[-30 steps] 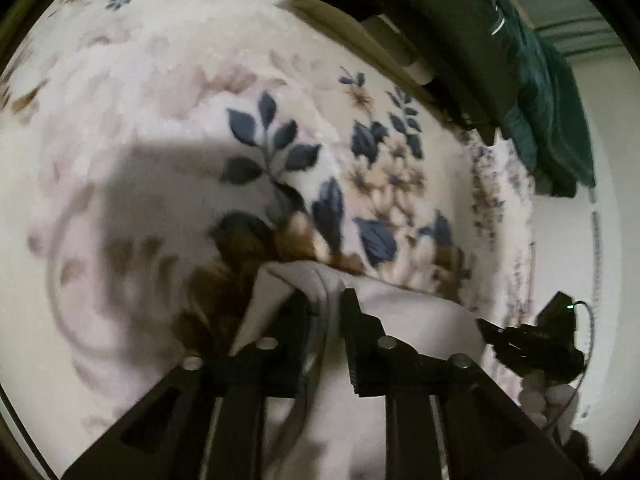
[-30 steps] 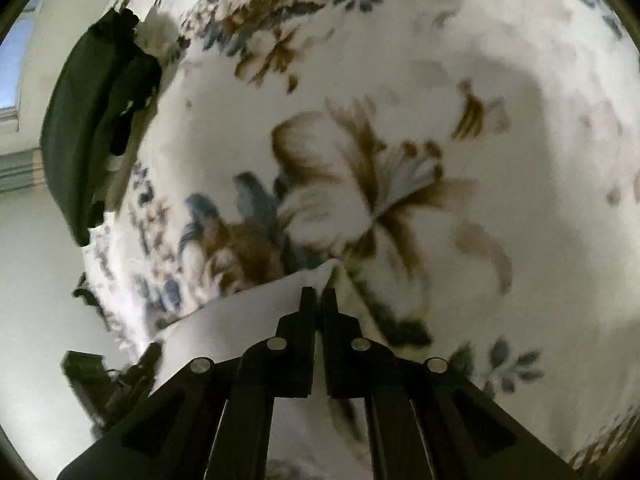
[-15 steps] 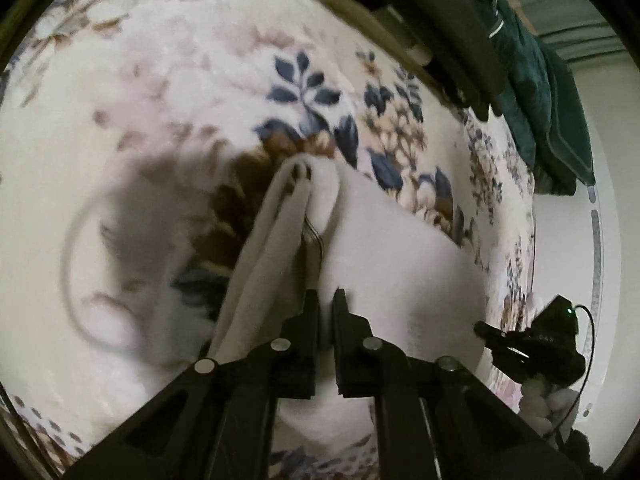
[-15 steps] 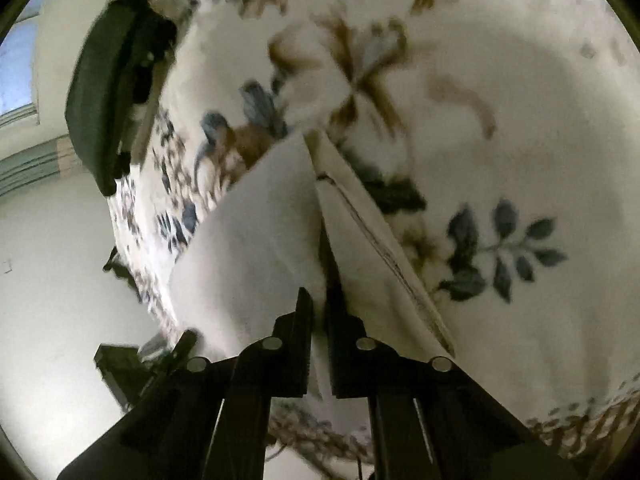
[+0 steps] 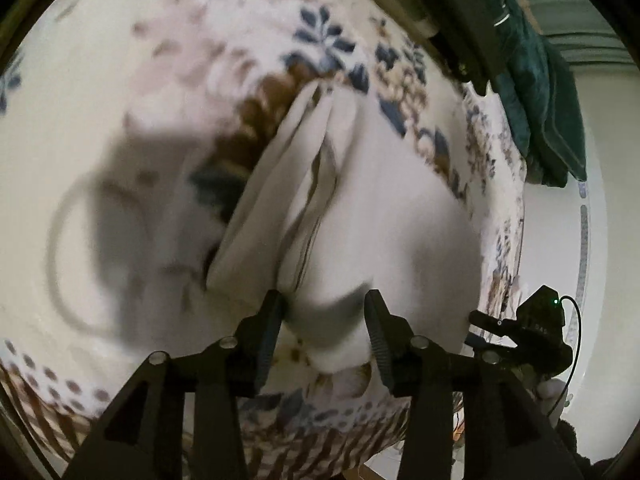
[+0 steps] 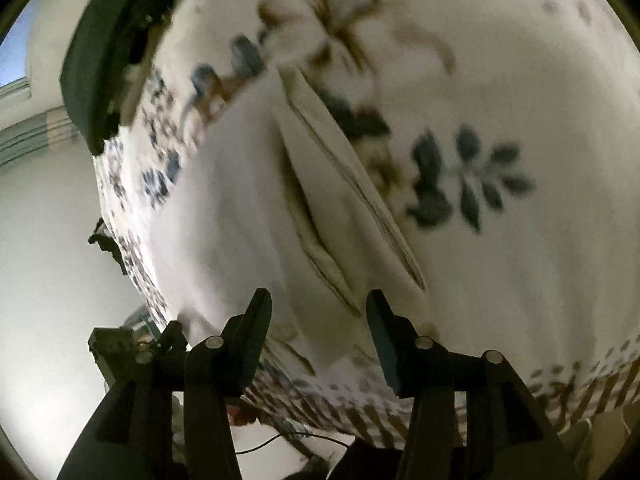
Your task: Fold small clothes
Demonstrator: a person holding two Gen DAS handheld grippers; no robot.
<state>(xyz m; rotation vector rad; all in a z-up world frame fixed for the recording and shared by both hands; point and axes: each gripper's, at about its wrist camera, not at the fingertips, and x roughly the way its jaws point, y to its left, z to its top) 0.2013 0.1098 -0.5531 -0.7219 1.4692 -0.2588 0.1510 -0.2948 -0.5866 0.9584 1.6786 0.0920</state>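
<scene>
A small white garment (image 5: 392,208) lies folded on the floral bedspread (image 5: 120,80). Its layered side edge shows as long folds in the left wrist view. In the right wrist view the garment (image 6: 240,208) lies the same way, with a seamed edge along its right side. My left gripper (image 5: 326,312) is open, its jaws wide apart just over the garment's near edge, holding nothing. My right gripper (image 6: 316,312) is open too, over the garment's near edge. The other gripper shows at the edge of each view (image 5: 532,332).
The bedspread (image 6: 520,60) covers the whole bed; its striped border hangs at the near edge. A dark pillow (image 5: 452,12) and a teal blanket (image 5: 548,92) lie at the far side. The dark pillow (image 6: 108,52) also shows in the right wrist view. A white wall stands beyond.
Both grippers were shut on the garment's edge and pulled it toward me across the bed. Both have now opened and let it go; the garment lies flat.
</scene>
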